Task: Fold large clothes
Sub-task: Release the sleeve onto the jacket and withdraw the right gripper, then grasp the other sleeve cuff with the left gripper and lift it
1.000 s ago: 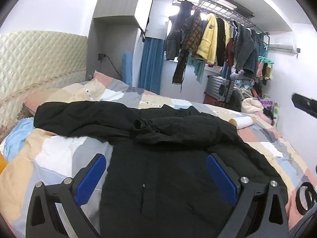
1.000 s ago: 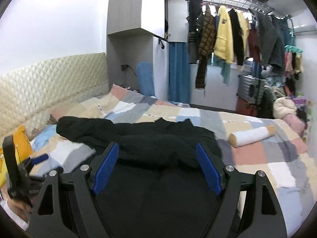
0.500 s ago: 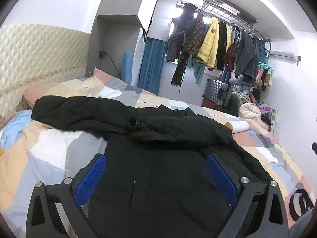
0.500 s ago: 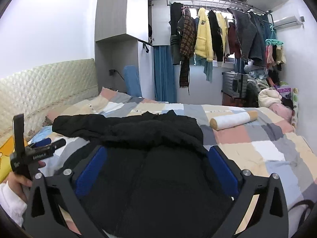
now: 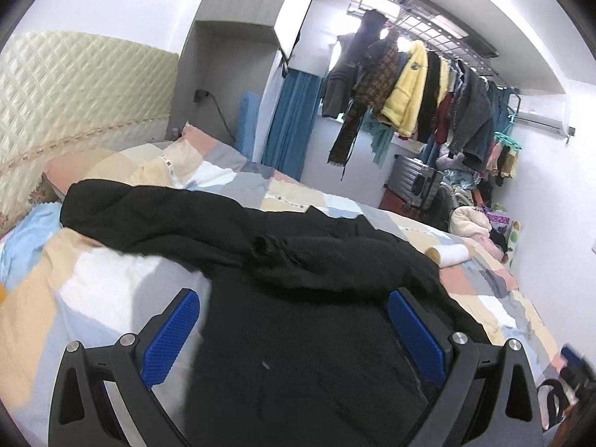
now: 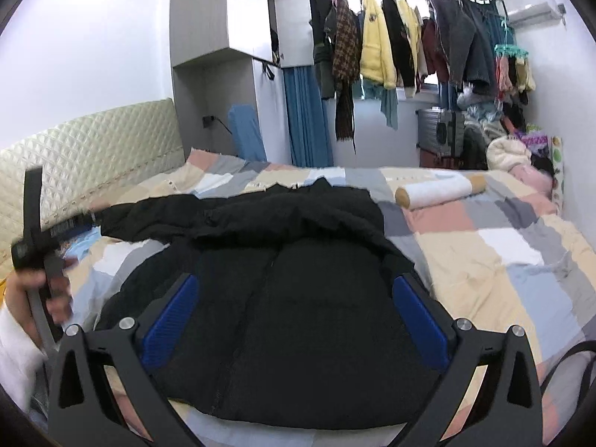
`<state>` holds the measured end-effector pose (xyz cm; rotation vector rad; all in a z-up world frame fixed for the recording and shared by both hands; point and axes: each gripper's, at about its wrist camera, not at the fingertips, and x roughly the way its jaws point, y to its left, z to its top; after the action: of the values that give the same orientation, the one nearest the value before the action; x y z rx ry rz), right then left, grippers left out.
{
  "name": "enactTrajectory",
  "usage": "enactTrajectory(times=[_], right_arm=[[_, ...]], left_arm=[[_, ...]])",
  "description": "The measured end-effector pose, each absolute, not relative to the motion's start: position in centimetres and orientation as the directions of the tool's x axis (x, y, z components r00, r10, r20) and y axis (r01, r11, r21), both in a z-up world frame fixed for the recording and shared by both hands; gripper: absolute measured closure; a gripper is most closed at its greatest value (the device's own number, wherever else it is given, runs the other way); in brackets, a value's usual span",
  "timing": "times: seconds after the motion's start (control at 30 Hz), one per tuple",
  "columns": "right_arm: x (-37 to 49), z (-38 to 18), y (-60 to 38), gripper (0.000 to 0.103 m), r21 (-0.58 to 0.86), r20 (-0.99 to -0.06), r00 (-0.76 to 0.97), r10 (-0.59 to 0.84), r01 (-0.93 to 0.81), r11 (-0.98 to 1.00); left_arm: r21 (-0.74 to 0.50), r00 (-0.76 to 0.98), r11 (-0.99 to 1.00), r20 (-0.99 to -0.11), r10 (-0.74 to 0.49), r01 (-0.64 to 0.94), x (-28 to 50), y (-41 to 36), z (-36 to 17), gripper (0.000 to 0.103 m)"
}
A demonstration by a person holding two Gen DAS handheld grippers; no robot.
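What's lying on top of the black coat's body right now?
One black sleeve is folded across the black padded coat; neither gripper touches it. The chest beneath that sleeve is covered.

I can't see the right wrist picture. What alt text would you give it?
A black puffer jacket lies spread on a bed with a patchwork quilt, one sleeve stretched left, seen between the open blue-padded fingers of the right claw, which holds nothing. At the left edge a hand grips the left claw; a white roll lies on the quilt and clothes hang on a rack behind.
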<state>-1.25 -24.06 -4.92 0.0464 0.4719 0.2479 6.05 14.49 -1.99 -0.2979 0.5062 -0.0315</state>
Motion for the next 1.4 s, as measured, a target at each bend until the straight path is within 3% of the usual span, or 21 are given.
enactTrajectory(times=[0.1,0.27,0.67,0.83,1.07,1.23,1.3,1.37,1.4], right_arm=[[-0.9,-5.8,-24.2,0.000,0.104,-0.460,0.854,0.243,-0.220,0.970],[0.4,-6.2,-24.0,0.000,0.124,-0.491,0.841,0.227,-0.190,0.974],[4.4,-7.2,-19.7,0.000,0.095,-0.572,0.802,0.171,-0.142,0.985],[7.2,-8.0,-18.4,0.000,0.118,-0.600,0.784,0.157,-0.107,0.987],[11.7,-10.2,-17.2,0.000,0.112,-0.659,0.743,0.117,-0.057,0.992],[14.0,-11.8,-16.5,0.000,0.114,-0.698,0.707,0.114,-0.048,0.992],[14.3,-12.3,-16.3,0.000,0.103,-0.705,0.700,0.110,-0.052,0.993],[14.5,-12.4,-16.2,0.000,0.095,-0.706,0.700,0.107,-0.056,0.994],[14.4,-12.3,-16.2,0.000,0.087,-0.705,0.702,0.104,-0.060,0.994]], left_arm=[[-0.252,0.862,0.964,-0.503,-0.059,-0.081,8.9,19.3,-0.3,0.001],[-0.302,0.843,0.936,-0.537,-0.011,-0.181,13.3,29.9,-0.4,0.001],[-0.516,0.782,0.759,-0.623,-0.013,-0.398,21.0,49.6,-14.1,0.003],[-0.556,0.779,0.700,-0.627,0.001,-0.448,24.0,54.4,-18.5,0.005],[-0.498,0.729,0.704,-0.684,0.041,-0.507,27.8,58.1,-22.9,0.006],[-0.540,0.742,0.661,-0.669,0.040,-0.521,29.3,59.3,-24.4,0.007],[-0.529,0.751,0.669,-0.658,0.064,-0.521,29.6,58.9,-23.9,0.018],[-0.504,0.750,0.684,-0.654,0.097,-0.528,29.8,58.3,-23.2,0.041],[-0.494,0.752,0.690,-0.650,0.111,-0.529,29.8,57.8,-22.5,0.048]])
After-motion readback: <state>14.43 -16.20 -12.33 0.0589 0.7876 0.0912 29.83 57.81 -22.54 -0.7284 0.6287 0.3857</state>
